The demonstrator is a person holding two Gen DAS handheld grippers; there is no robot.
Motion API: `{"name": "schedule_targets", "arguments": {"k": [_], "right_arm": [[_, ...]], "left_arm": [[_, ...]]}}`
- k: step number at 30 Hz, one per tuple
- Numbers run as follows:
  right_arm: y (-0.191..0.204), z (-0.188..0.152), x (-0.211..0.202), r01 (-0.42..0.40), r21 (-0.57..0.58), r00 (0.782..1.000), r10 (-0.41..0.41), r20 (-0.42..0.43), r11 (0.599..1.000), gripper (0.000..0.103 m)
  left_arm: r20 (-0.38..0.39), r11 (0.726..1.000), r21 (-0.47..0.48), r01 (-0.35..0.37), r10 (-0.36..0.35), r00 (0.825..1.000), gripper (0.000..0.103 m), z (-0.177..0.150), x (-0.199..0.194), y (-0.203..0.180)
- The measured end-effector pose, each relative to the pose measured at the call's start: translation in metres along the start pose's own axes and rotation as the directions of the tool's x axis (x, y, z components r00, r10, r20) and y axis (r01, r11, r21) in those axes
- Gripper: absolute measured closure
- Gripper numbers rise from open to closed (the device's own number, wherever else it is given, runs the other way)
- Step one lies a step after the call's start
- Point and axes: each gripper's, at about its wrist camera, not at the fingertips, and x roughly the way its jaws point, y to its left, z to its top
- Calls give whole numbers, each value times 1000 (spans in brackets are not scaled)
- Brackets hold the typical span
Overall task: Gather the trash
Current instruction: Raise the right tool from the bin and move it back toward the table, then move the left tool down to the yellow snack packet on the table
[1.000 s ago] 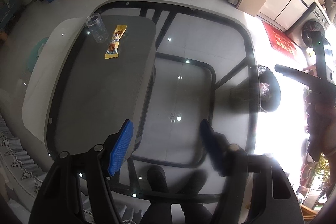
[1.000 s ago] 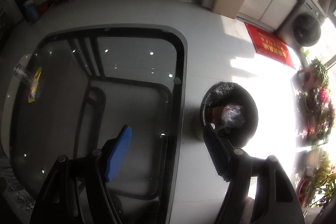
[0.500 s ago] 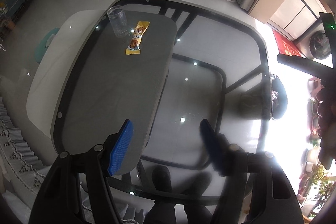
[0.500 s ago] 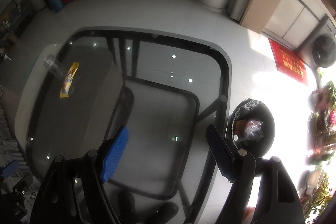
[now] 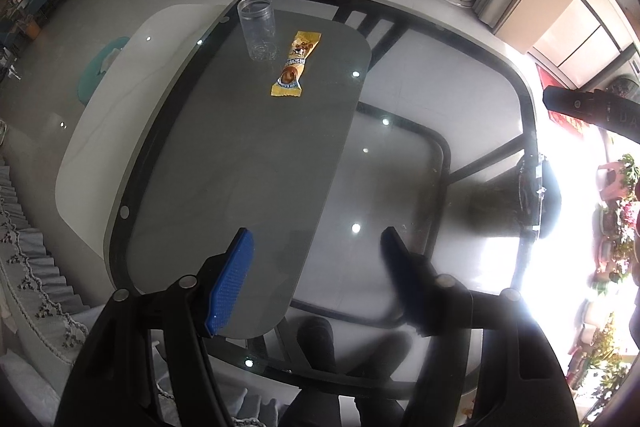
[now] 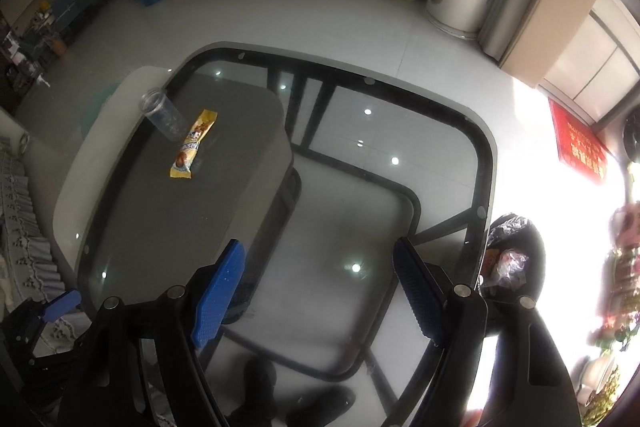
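A yellow snack wrapper [image 5: 296, 63] [image 6: 194, 143] lies flat on the far left part of the glass table [image 5: 520, 99] [image 6: 484, 163], beside an upright clear plastic jar [image 5: 258, 27] [image 6: 162, 111]. My left gripper [image 5: 316, 243] hovers open above the table's near middle, well short of the wrapper, with nothing between its blue pads. My right gripper [image 6: 320, 255] is open and empty too, above the table's right half. A black-lined trash bin [image 6: 512, 259] [image 5: 540, 195] with some rubbish in it stands on the floor off the table's right edge.
A grey lower shelf shows through the glass under the wrapper. Lace-trimmed fabric [image 5: 24, 247] borders the left. A red mat [image 6: 580, 147] and potted plants [image 5: 616, 227] lie to the right. A person's dark shoes [image 5: 316, 339] show beneath the near edge.
Both views have slid left over the table: wrapper and jar look nearer and more central. The right gripper has risen and moved off the bin, which now sits at its lower right.
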Motion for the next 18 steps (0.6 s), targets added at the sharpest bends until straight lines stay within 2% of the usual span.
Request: {"name": "schedule_targets", "arguments": {"k": [13,18], "right_arm": [[55,3,-16,-68,-69,998,69,-1,995,29],[75,2,-30,-70,-116,997,73,23,991,29]], "left_arm": [[8,999,-38,-20,20,1000,38,14,18,26],[14,997,-62,-38,39,999,38,23,28,38]]}}
